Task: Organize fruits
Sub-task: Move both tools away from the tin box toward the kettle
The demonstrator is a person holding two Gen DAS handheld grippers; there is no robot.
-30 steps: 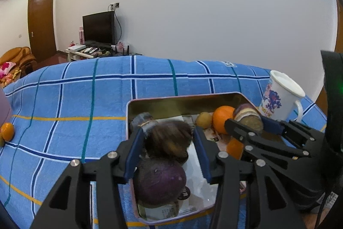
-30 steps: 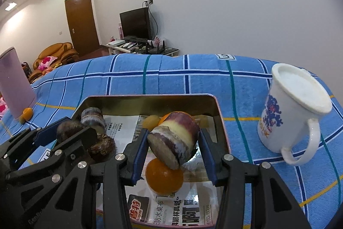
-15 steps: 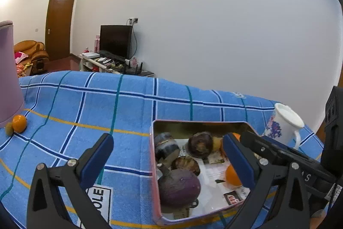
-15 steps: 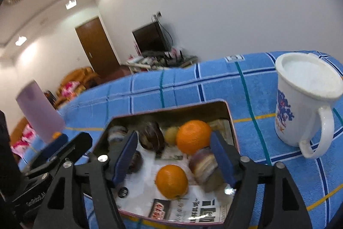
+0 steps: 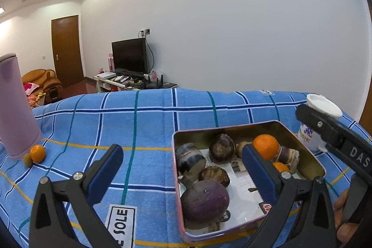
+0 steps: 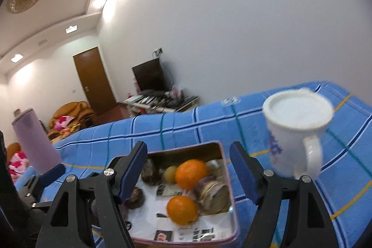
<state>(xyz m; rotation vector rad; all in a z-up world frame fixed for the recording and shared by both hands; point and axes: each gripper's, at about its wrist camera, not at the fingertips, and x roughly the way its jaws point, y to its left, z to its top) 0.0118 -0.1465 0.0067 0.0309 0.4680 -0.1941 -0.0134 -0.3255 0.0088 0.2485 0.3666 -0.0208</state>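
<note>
A metal tin (image 5: 311, 156) (image 6: 229, 192) lined with newspaper sits on the blue checked cloth. It holds dark purple fruits (image 5: 204, 200), two oranges (image 6: 190, 173) (image 6: 182, 209), a small yellow fruit (image 6: 171, 174) and a cut purple piece (image 6: 212, 194). My left gripper (image 5: 183, 171) is open and empty, raised above the tin's left side. My right gripper (image 6: 189, 172) is open and empty, above the tin. A loose orange (image 5: 37, 153) and a small greenish fruit (image 5: 27, 159) lie at the far left.
A tall pink tumbler (image 5: 14, 106) (image 6: 34, 141) stands at the left by the loose fruit. A white mug (image 6: 295, 129) (image 5: 318, 122) stands right of the tin. The blue cloth (image 5: 139, 127) lies wide left of the tin.
Both grippers let go of their fruits into the tin, opened wide, then lifted and drew back. The purple pieces now lie in the tin.
</note>
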